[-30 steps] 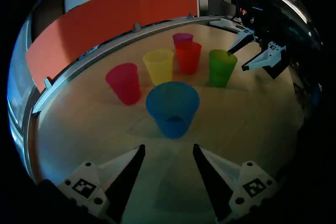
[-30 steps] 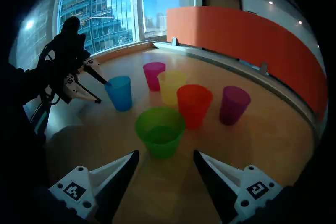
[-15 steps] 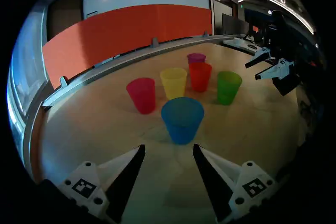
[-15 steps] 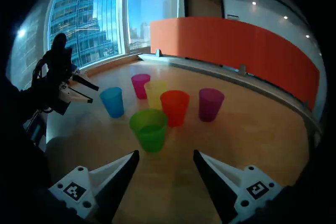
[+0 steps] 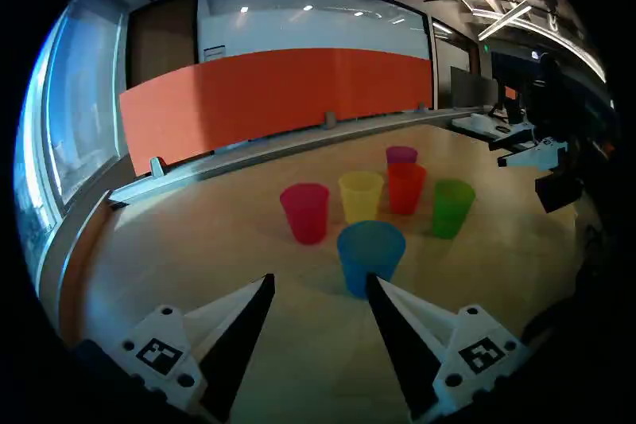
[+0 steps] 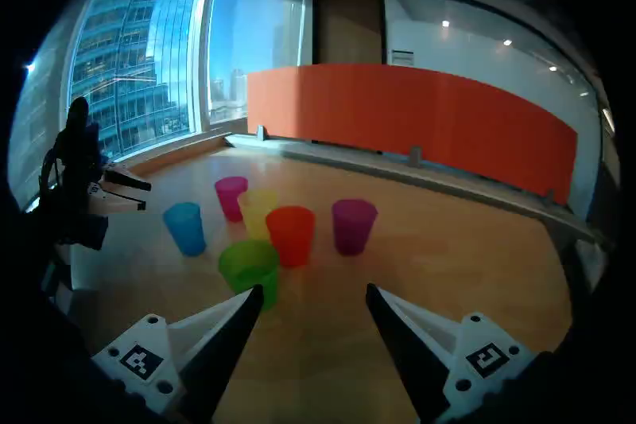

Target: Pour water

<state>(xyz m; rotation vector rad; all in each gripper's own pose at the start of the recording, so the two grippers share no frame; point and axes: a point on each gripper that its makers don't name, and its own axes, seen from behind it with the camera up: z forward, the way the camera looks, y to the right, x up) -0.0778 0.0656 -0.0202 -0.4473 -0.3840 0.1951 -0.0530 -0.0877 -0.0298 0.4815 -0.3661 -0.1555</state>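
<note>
A pale wooden bench (image 5: 183,257) is running toward an orange partition (image 5: 270,102) across the upper middle of the left gripper view. Six cups are standing clustered at centre frame. The blue cup (image 5: 370,255) is nearest, just above the left tongs (image 5: 318,279), and the pink cup (image 5: 305,212), yellow cup (image 5: 360,194), orange cup (image 5: 406,187), purple cup (image 5: 401,155) and green cup (image 5: 452,206) are standing behind it. The left tongs and the right tongs (image 6: 312,289) are both gaping apart, gripping nothing.

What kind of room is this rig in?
Likely a high-rise office: floor-to-ceiling windows facing glass towers, an orange divider panel along a wide wooden tabletop, and ceiling strip lights.
</note>
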